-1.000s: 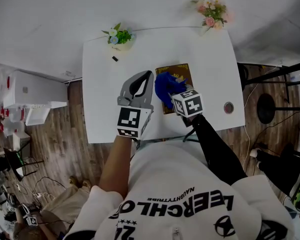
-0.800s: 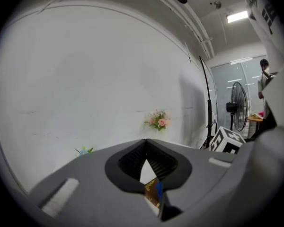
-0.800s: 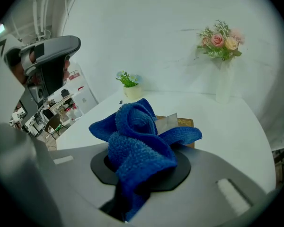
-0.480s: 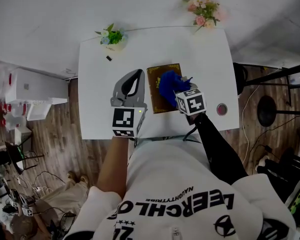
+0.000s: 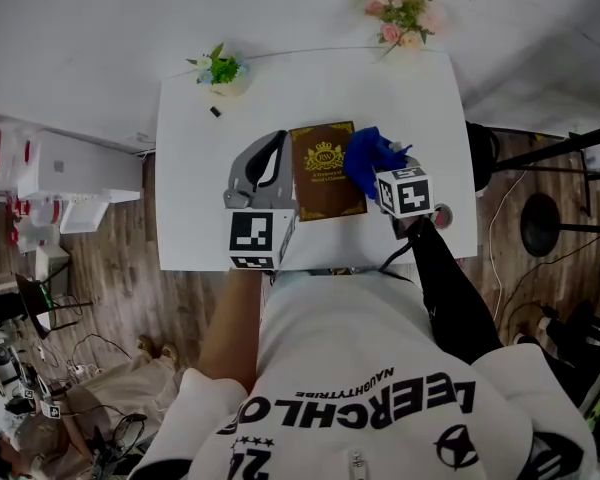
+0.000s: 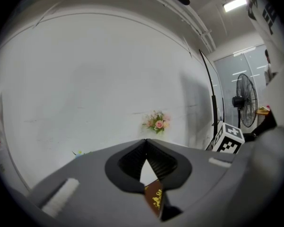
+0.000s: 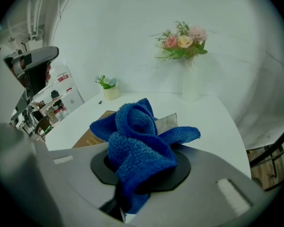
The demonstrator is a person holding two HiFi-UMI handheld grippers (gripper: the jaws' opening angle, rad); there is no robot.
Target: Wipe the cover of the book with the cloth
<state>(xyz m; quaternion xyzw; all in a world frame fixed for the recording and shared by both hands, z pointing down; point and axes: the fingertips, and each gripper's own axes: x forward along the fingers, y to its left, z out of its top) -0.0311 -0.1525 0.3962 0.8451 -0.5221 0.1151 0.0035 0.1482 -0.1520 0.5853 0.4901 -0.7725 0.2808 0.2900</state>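
A brown book (image 5: 325,171) with a gold emblem lies flat on the white table (image 5: 200,198). My right gripper (image 5: 378,168) is shut on a crumpled blue cloth (image 5: 368,156), which hangs just past the book's right edge. In the right gripper view the cloth (image 7: 137,141) bulges out of the jaws and hides their tips, with the book (image 7: 92,135) to its left. My left gripper (image 5: 270,153) rests along the book's left edge, its jaws shut with the tips meeting. A corner of the book (image 6: 154,198) shows below those tips in the left gripper view.
A vase of pink flowers (image 5: 400,13) stands at the table's far right corner and a small green plant (image 5: 218,70) at its far left. A small black item (image 5: 215,111) lies near the plant. A round object (image 5: 442,216) sits at the right edge. A fan base (image 5: 545,226) is on the floor.
My right gripper has carried the cloth rightward off the book's cover, and the gold emblem now shows. The left gripper stays by the book's left edge.
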